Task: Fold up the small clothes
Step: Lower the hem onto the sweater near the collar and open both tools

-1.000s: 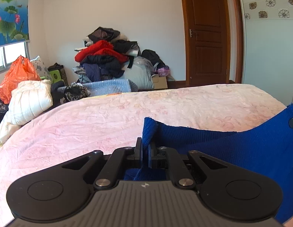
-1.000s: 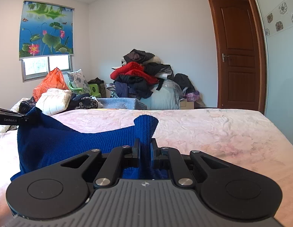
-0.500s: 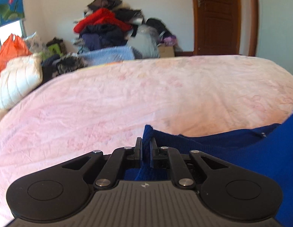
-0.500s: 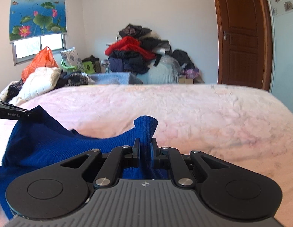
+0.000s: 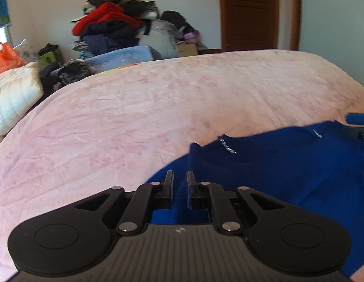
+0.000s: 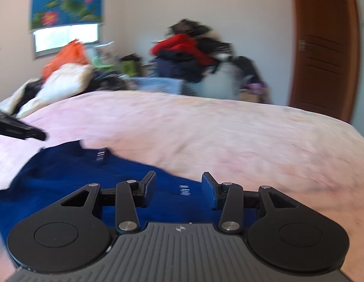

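Observation:
A dark blue knitted garment point(image 5: 287, 171) lies flat on the pink bedspread point(image 5: 135, 108); it also shows in the right wrist view point(image 6: 71, 176). My left gripper point(image 5: 179, 183) hovers over the garment's left edge with its jaws slightly apart and nothing pinched between them. My right gripper point(image 6: 179, 186) is open wide above the garment's right edge, empty. The right gripper's tip shows at the far right of the left wrist view point(image 5: 357, 118). The left gripper's tip shows at the left of the right wrist view point(image 6: 20, 130).
A heap of clothes point(image 5: 111, 23) is piled against the far wall. A white pillow point(image 5: 13, 94) and an orange bag point(image 5: 4, 56) lie at the bed's left. A brown door point(image 5: 249, 11) stands at the back right. The bedspread stretches wide beyond the garment.
Both grippers lowered the blue garment onto the bed and let go. The right jaws opened wide, the left jaws opened a little. The cloth now lies flat.

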`<state>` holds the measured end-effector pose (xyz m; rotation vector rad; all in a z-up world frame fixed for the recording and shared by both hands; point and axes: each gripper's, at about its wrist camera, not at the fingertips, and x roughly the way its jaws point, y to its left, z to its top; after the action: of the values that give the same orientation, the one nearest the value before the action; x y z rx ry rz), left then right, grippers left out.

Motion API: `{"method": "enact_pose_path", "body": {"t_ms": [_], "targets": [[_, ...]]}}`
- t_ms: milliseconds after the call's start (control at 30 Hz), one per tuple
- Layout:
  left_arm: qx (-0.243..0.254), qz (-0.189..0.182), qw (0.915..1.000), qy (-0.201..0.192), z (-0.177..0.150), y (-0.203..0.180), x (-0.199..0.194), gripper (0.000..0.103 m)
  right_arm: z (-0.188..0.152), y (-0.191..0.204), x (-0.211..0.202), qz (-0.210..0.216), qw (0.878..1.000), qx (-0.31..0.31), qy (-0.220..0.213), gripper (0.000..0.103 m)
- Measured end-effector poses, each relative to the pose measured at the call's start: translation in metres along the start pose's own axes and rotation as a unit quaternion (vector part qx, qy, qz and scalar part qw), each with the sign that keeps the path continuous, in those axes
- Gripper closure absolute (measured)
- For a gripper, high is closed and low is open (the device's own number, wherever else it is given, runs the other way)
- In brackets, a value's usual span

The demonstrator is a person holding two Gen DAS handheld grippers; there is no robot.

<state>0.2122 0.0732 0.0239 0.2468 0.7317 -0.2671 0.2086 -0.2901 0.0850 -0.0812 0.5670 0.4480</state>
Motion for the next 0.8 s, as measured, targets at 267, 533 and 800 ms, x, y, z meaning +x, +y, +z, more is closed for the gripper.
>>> {"method": "enact_pose_path", "body": {"t_ms": [267,533,800], "targets": [[0.063,0.018,0.9978,-0.016,-0.024,-0.024,0.003,0.093,0.035,0.084,0.081,0.155,0.982,-0.05,0.094,0.054],[0.028,0.03,0.9987,-0.03,-0.041,0.004,-0.02,0.093,0.031,0.084,0.109,0.183,0.977,0.013,0.107,0.099],[0.053,-0.033,0.9971,-0.042,-0.034,-0.015,-0.019,0.093,0.045,0.088,0.125,0.142,0.985,0.003,0.101,0.088]]}}
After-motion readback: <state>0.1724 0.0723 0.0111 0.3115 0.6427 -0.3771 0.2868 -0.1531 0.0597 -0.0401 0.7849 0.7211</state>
